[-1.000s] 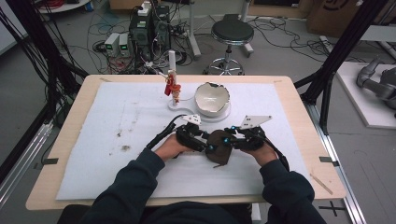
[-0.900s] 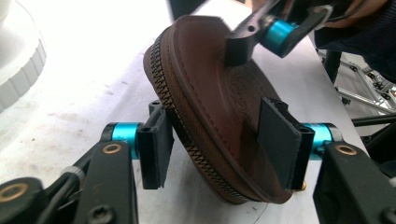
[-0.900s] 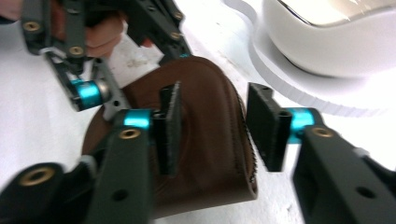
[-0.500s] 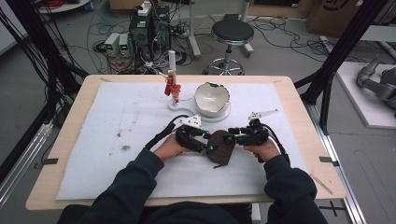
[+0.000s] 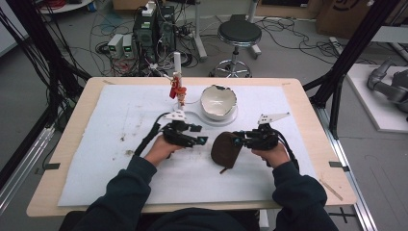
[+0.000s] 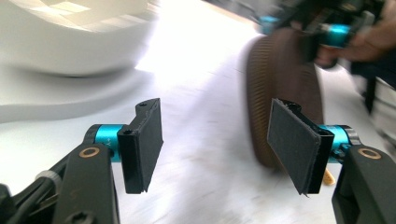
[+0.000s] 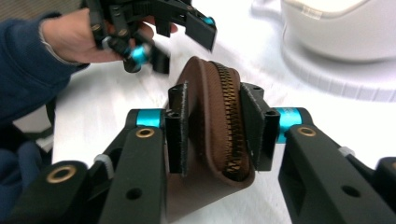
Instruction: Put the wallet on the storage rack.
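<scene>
Both arms wore dark navy sleeves (image 5: 130, 192). Each gripper, left (image 6: 215, 140) and right (image 7: 214, 133), was black with teal collars, brass-ringed screws and flat black pads (image 6: 145, 135). A grey three-cornered plate (image 5: 272, 117) topped the right one.

Lab (computers (image 5: 153, 30), floor cables (image 5: 103, 29)).

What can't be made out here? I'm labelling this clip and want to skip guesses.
- Brown zippered pouch: its contents are hidden; the zipper looks closed in the right gripper view.
- White bowl: its inside is too small in the high view, and it is blurred in the left gripper view.
- Red figure: too small to identify in the high view.
- Right gripper: motion-blurred in the left gripper view.
</scene>
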